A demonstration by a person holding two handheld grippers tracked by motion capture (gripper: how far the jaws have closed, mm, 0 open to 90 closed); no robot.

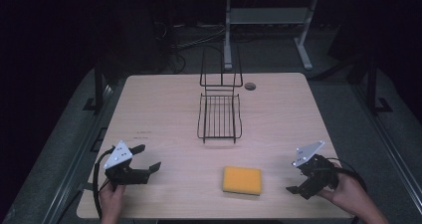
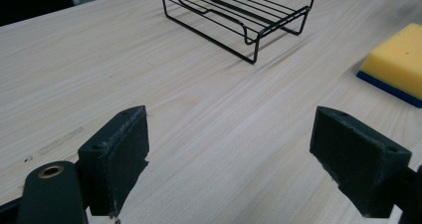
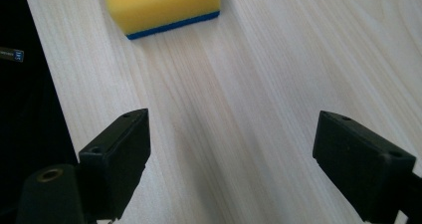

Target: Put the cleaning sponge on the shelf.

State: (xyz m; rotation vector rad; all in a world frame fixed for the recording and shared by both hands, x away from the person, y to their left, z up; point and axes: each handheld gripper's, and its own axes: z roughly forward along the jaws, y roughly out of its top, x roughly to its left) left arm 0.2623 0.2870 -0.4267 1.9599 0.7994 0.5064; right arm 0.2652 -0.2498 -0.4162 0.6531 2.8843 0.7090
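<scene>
a yellow sponge (image 1: 242,179) with a blue underside is seen lying flat on the table (image 1: 164,104) toward 6 o'clock, between both grippers and touched by neither. the left gripper (image 1: 148,158) is held at 8 o'clock, the right gripper (image 1: 297,179) at 4 o'clock, each with jaws spread wide and empty. a black wire rack (image 1: 219,115) is set at the centre

Bare table (image 1: 164,109) lies between each gripper and the sponge (image 1: 242,179). Only the wire rack (image 1: 219,115) stands mid-table, well beyond it.
</scene>
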